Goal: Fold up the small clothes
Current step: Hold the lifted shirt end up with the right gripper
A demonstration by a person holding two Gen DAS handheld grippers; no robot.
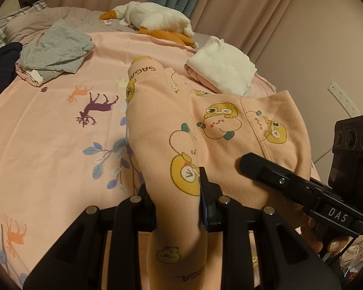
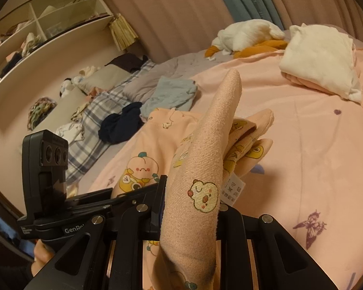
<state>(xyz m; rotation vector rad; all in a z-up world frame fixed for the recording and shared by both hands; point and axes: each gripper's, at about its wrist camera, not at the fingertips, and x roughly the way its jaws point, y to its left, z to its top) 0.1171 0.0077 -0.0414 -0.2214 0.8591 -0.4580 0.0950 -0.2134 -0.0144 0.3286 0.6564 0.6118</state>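
Note:
Small peach cartoon-print pants (image 1: 217, 130) lie partly on the pink bed sheet (image 1: 48, 125). My left gripper (image 1: 177, 200) is shut on one edge of the pants, with cloth running between its fingers toward the camera. My right gripper (image 2: 191, 207) is shut on another part of the same pants (image 2: 205, 159), which stands up in a fold in front of the lens, a white care label hanging beside it. The right gripper also shows in the left wrist view (image 1: 290, 181), resting over the pants on the right. The left gripper shows in the right wrist view (image 2: 123, 198), low on the left.
A folded white and pink stack (image 1: 222, 70) lies behind the pants. A grey folded garment (image 1: 58, 48) and a dark garment (image 1: 2, 67) lie at the left. A white and orange plush toy (image 1: 155, 19) lies at the far edge by the curtains. Shelves (image 2: 36, 29) line the left wall.

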